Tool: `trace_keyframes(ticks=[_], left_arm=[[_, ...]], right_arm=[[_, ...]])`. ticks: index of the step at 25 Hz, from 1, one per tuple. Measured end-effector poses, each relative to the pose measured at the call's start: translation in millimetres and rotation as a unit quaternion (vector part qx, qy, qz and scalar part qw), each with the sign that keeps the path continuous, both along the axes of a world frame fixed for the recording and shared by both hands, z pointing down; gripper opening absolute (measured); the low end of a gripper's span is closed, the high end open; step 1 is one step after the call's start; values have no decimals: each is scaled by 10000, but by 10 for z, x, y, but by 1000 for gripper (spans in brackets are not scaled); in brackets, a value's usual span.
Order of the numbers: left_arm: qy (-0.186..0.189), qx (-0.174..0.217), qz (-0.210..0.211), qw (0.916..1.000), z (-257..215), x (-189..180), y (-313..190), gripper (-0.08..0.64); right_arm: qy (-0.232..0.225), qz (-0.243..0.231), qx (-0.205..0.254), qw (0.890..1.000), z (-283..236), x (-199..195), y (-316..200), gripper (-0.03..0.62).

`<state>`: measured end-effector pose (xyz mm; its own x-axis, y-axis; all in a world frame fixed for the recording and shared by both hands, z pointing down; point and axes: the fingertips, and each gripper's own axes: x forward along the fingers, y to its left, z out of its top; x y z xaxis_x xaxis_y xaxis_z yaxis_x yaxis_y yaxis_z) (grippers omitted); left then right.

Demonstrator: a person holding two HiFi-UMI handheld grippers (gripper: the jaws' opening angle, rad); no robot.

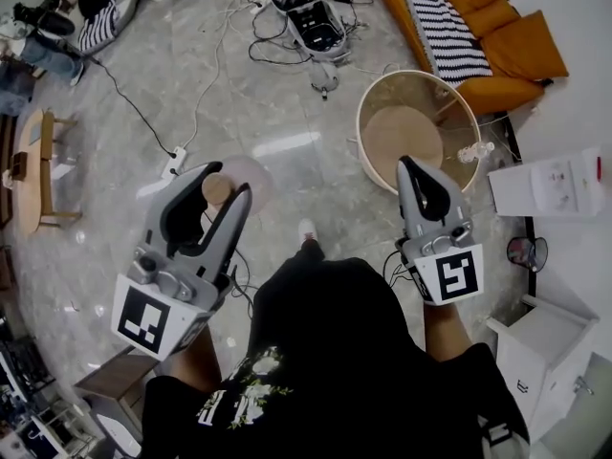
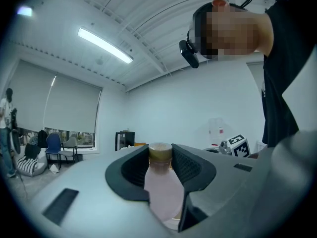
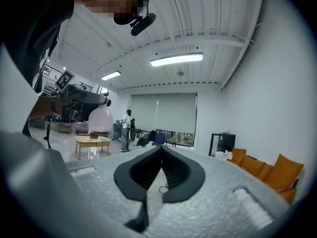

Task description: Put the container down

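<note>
Left gripper (image 2: 160,156) clamped on a pale pink bottle (image 2: 161,192) just under its tan cap; bottle held upright in the air over the grey floor (image 1: 287,98). Right gripper (image 3: 161,153) jaws together, nothing between. Beyond it, round table (image 1: 418,73).

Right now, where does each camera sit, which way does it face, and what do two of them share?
Head view: on the person's head, facing steeply down at the floor; shows left gripper, right gripper and dark shirt.
Left gripper view: on the left gripper, facing up along jaws shut on the pink bottle toward the ceiling; shirt at right.
Right gripper view: on the right gripper, facing along shut, empty jaws toward window blinds; shirt upper left.
Shared: the pink bottle shows in all three.
</note>
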<state>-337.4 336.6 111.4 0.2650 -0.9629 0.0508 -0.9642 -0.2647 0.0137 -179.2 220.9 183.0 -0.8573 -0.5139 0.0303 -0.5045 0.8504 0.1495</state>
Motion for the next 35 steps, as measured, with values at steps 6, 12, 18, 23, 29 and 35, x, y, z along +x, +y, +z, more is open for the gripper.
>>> trace_keyframes(ticks=[6, 12, 18, 23, 29, 35], left_arm=[[0, 35, 200, 9998, 46, -383, -194, 150], [205, -23, 310, 9993, 175, -632, -422, 150], [184, -21, 418, 9990, 241, -827, -719, 150], [201, -63, 539, 9983, 253, -901, -1133, 150], [242, -35, 778, 9967, 246, -954, -1540, 150], [156, -49, 1068, 9942, 231, -956, -1968, 150]], right_arm=[[-74, 266, 125, 9995, 20, -280, -201, -5], [176, 481, -80, 9987, 261, -401, -355, -5], [189, 497, -126, 9985, 340, -610, -620, -5], [339, 592, -192, 9975, 368, -741, -931, -5], [237, 774, -104, 9967, 325, -804, -1299, -5], [198, 1060, -110, 9941, 321, -738, -1693, -5]])
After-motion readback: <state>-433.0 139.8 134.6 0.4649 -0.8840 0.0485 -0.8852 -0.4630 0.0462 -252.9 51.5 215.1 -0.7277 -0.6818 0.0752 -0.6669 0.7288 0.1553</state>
